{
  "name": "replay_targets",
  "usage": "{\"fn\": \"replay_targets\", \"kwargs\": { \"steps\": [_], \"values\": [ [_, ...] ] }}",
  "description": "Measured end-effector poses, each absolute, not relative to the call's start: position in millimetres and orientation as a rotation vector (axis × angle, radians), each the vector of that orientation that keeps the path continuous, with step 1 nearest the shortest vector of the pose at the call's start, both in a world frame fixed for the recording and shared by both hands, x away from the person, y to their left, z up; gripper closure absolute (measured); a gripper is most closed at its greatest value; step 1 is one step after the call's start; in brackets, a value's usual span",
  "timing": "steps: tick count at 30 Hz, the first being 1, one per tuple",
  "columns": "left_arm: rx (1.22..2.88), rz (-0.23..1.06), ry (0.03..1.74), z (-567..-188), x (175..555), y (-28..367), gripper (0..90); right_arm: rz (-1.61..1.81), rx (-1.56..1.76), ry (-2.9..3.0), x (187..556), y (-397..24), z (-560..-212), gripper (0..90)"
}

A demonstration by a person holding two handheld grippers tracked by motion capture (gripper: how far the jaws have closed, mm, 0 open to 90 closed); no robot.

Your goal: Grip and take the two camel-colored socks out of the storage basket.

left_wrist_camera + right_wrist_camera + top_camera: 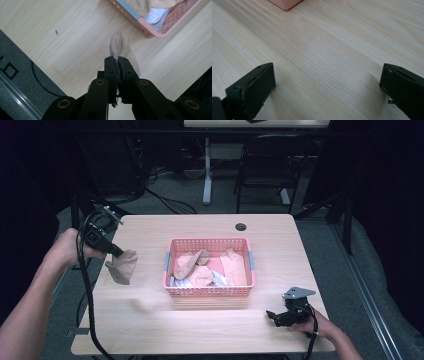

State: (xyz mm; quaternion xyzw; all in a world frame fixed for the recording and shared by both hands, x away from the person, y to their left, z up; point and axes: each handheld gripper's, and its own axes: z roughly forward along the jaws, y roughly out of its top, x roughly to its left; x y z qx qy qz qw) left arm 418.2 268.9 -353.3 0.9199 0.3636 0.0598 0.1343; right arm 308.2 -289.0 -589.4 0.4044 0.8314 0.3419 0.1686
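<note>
One beige sock [122, 266] hangs lengthwise downward above the desk [150, 320], pinched in the left gripper [119, 252], left of one pink basket [210, 292] of several socks. The right gripper [274, 316], jaws wide apart, rests low near the desk's front edge.

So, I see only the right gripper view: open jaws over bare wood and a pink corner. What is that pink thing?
Observer: A pink basket at the table's middle, with beige and white cloth pieces inside.
Operator: And where is the left tool?
Observer: The left tool is left of the basket, above the table.
Operator: Does it hold something?
Observer: Yes, its jaws are shut on a beige sock, which hangs outside the basket.
</note>
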Motion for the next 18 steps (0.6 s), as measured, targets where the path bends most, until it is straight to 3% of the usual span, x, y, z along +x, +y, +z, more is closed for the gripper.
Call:
{"fn": "replay_targets", "kwargs": {
  "steps": [18],
  "values": [
    [2.634, 0.082, 1.135, -408.2, 427.6, 284.1, 85.6, 0.971, 1.148, 2.365, 308.2, -289.1, -589.2, 0.0]
  ]
}}
